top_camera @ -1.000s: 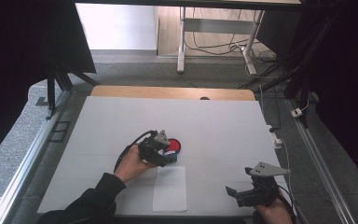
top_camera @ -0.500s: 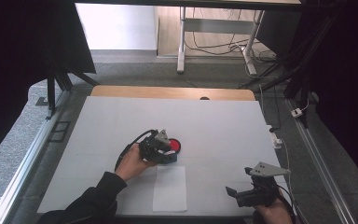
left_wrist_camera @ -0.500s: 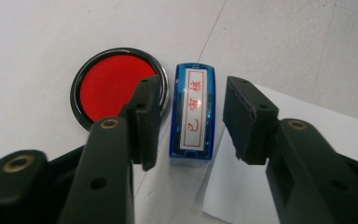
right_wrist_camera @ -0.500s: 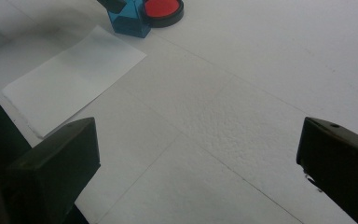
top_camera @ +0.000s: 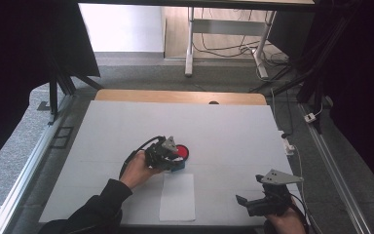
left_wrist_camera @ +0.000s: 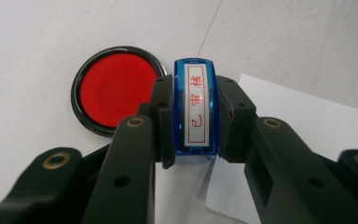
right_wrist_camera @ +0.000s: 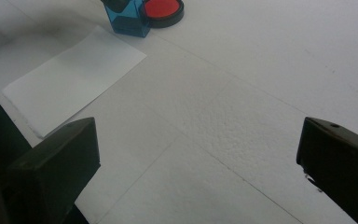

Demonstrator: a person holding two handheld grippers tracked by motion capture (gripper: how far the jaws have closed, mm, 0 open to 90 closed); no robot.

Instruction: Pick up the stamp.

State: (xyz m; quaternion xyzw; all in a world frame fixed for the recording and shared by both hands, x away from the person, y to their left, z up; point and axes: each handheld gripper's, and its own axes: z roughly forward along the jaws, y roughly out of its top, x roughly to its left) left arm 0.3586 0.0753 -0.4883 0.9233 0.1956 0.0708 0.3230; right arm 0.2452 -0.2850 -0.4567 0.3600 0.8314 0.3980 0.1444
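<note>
A blue stamp (left_wrist_camera: 196, 109) with a white label of red characters stands on the table beside a round red ink pad (left_wrist_camera: 116, 89) in a black rim. My left gripper (left_wrist_camera: 195, 119) is shut on the stamp, its jaws having just closed, one pad against each side. In the high view the left gripper (top_camera: 168, 158) sits mid-table over the stamp (top_camera: 177, 166), with the ink pad (top_camera: 181, 152) just beyond. A white paper sheet (top_camera: 177, 197) lies in front of it. My right gripper (top_camera: 246, 204) rests at the front right, open and empty; its own view shows the stamp (right_wrist_camera: 129, 19) far off.
The white table top (top_camera: 224, 131) is bare around the objects, with a wooden strip (top_camera: 180, 96) along its far edge. Metal rails run down both sides. Cables and a desk frame (top_camera: 224, 34) stand on the floor beyond.
None visible in the high view: both hands and the stamp keep their places.
</note>
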